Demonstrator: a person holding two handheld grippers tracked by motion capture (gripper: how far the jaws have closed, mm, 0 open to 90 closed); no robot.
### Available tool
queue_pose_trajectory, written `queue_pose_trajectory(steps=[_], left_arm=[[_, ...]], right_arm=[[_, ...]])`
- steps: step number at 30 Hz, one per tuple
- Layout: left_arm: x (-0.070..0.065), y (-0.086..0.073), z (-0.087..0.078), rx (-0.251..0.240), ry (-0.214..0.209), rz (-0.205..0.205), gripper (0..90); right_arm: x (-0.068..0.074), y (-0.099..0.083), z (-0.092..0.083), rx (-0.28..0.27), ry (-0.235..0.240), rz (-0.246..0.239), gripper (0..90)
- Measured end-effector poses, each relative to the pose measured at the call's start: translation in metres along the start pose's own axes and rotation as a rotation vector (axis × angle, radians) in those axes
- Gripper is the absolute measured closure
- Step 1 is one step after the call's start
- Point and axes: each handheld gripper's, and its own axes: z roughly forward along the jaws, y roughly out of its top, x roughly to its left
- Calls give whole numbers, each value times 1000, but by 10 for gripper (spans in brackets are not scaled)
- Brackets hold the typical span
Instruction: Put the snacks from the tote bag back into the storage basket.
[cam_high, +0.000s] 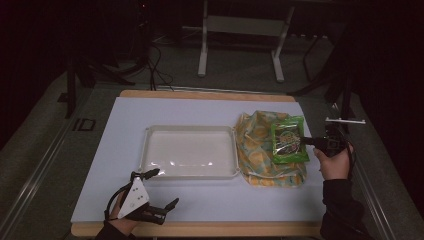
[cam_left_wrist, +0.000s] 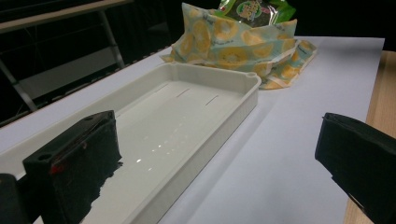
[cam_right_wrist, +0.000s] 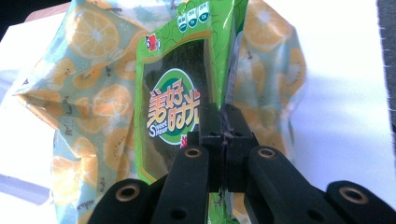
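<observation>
Nearest the high camera, the left gripper (cam_high: 161, 190) idles at the table's (cam_high: 100, 200) front edge with its jaws spread wide and nothing between them, just short of the near left corner of the white tray (cam_high: 190, 176). That tray sits mid-table on the pale sheet, empty. Right of it slumps the orange-print cloth bag (cam_high: 255, 145), and over the bag is the green snack packet (cam_high: 288, 140). The right gripper (cam_right_wrist: 223, 119) has its jaws pressed together on a fold of that packet, pinching it by one edge. Whether the packet is fully clear of the bag is hard to tell from above. Judging by the layout, the step in hand is lifting the packet out; the next move likely calls for carrying it left, keeping the pinch firm, and releasing it into the tray.
</observation>
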Motion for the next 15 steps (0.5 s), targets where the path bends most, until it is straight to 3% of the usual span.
queue_pose_trajectory(steps=[15], left_arm=[[0, 0, 0, -4, 0, 2, 3]], right_arm=[[-9, -1, -27, -50, -3, 31, 890]])
